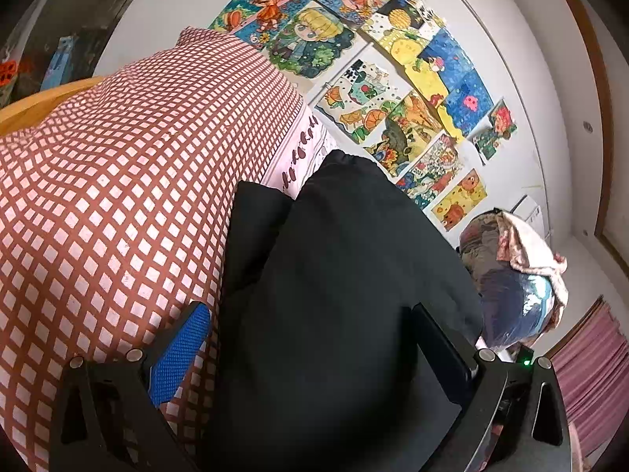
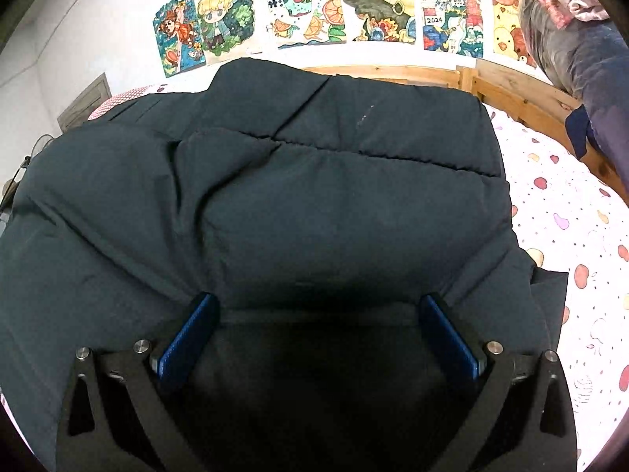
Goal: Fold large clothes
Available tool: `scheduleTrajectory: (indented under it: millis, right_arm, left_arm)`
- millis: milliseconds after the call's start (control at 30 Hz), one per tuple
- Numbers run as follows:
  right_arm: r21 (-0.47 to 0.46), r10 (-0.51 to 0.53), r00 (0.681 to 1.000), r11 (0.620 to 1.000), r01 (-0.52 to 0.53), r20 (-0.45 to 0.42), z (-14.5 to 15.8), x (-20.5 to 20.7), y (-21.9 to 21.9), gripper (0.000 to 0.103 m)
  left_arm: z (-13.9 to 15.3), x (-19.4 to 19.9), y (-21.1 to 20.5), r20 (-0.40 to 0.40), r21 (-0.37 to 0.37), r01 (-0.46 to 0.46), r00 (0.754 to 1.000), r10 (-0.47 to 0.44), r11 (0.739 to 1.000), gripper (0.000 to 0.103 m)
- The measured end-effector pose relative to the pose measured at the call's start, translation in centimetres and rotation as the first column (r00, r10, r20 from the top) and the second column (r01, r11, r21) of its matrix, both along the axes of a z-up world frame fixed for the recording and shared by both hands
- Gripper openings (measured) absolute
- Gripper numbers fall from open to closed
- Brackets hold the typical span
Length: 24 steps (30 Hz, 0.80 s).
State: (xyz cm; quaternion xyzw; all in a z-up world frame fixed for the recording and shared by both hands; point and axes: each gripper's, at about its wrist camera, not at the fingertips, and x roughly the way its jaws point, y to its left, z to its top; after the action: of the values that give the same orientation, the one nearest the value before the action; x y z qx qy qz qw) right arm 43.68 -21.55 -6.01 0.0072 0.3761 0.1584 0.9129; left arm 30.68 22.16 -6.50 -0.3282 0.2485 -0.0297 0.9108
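Both tongs, left (image 1: 314, 338) and right (image 2: 318, 330), gape wide, gripping nothing, over the dark jacket (image 2: 314, 196).

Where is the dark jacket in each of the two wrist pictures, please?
Left wrist view: the jacket fills the lower centre, beside a checked cover on its left.
Right wrist view: the jacket fills most of the picture, from the left edge to the spotted sheet on the right.
Shared landmark: the blond-haired drawing on the wall.
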Motion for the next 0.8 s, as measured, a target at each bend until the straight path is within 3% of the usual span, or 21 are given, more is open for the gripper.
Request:
scheduleTrajectory:
  millis: [367,600,800]
  right_arm:
    - [0.028,-0.088,0.991,0.996,0.086,0.096,-0.4,-2.3,-1.6,0.101]
    - [0.117,-0.151,0.978,0.984,0.134,0.145,1.5,-5.3,-5.5,0.101]
    - [0.076,-0.102,0.991,0.992,0.096,0.085,2.1,-5.1,-9.2,0.101]
  left_arm:
    - [0.2,0.1,-0.5,-0.030,0.025,0.022,0.999,-0.021,0.999,0.103]
    - [0.9,0.3,-0.1,-0.096,0.023,0.097,0.991,-0.094,0.995,0.103]
    - [2.6,0.6,-0.1,-0.121,0.166,0.219,0.972,-0.200,0.962,0.103]
